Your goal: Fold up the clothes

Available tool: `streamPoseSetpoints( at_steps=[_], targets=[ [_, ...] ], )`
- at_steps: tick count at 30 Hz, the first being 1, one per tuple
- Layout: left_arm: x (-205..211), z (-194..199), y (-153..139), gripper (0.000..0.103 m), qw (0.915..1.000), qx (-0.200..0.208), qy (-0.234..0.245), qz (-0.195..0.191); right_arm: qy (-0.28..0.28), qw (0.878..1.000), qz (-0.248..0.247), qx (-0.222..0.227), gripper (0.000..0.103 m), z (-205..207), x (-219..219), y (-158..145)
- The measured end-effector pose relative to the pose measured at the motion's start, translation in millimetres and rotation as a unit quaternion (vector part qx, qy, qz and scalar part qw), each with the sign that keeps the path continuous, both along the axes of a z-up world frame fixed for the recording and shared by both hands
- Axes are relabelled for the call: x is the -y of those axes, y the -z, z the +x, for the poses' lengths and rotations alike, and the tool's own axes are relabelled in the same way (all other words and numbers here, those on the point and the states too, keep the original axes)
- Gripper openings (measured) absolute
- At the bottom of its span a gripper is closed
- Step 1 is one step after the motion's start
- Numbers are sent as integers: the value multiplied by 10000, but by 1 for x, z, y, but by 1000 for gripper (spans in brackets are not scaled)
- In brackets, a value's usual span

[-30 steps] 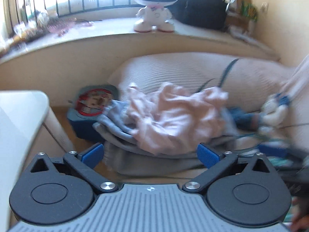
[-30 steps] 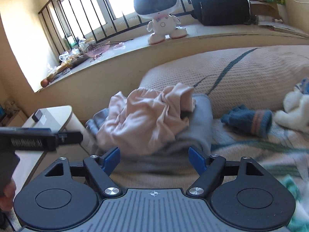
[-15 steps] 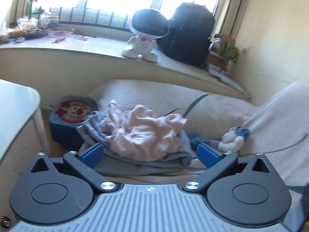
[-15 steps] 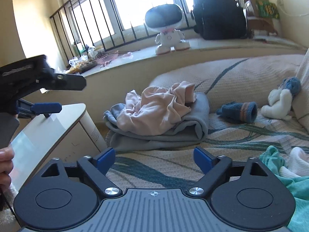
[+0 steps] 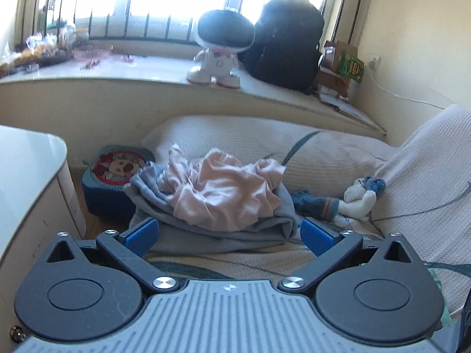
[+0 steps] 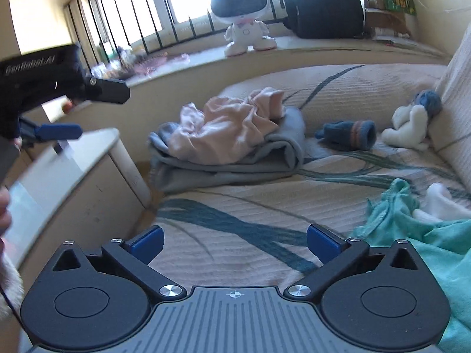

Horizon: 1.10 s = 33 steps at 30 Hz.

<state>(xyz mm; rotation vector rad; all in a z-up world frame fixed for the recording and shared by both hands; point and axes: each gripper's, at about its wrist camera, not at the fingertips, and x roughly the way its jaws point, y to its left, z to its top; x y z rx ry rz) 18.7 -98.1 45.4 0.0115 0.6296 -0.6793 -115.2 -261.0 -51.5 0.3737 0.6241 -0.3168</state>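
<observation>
Since my right claw (image 6: pixel 235 239) hangs wide and empty, I'd grab the teal garment (image 6: pixel 426 235) beside it by an edge.

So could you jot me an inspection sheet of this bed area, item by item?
Surface: patterned bedspread, bare in front of the right hand-held gripper.
Job's things: pink garment crumpled on a folded grey blanket; teal garment at right.
Clutter: blue mitten, white plush toy.
Grippers: right jaws have just opened wide, nothing between them; left hand-held gripper open, empty.
Cables: white cord on the wall.
Surroundings: toy robot and black backpack on the sill; white cabinet beside the bed.
</observation>
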Motion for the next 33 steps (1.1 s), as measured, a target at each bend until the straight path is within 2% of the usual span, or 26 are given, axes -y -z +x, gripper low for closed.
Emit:
streamPoseSetpoints(
  at_steps=[4, 8, 10, 13, 16, 19, 21, 23, 26, 29, 31, 33],
  targets=[
    [-4, -6, -11, 103, 9995, 293, 106, -77, 74, 9974, -395, 591, 103, -13, -4, -26],
    [1, -18, -17, 103, 9967, 774, 195, 150, -152, 9905, 262, 1338, 103, -32, 3, -37],
    [5, -26, -16, 103, 9943, 1006, 117, 330, -194, 9908, 561, 1215, 103, -30, 9, -29],
    [4, -36, -12, 103, 9925, 1171, -70, 331, -182, 9921, 827, 922, 103, -25, 16, -16],
    [0, -38, -10, 103, 9934, 1116, -106, 222, -66, 9945, 674, 801, 103, -26, 14, -14],
    [-3, -34, -8, 103, 9960, 889, -33, 90, -59, 9935, 498, 1018, 103, -32, 12, -23],
    [-1, -31, -1, 103, 9971, 749, 34, 116, -55, 9931, 445, 1080, 103, -34, 12, -28],
    [3, -31, 9, 103, 9983, 525, 159, 182, -46, 9947, 395, 951, 103, -31, 13, -24],
    [10, -37, 25, 103, 9983, 271, 398, 333, -300, 9952, 426, 834, 103, -32, 14, -18],
    [15, -47, 26, 103, 9963, 475, 435, 565, -483, 9922, 535, 1019, 103, -39, 14, -21],
    [17, -52, 20, 103, 9951, 611, 530, 570, -343, 9914, 454, 1178, 103, -47, 16, -29],
    [18, -54, 15, 103, 9955, 568, 631, 419, -122, 9915, 270, 1267, 103, -55, 16, -36]
  ],
)
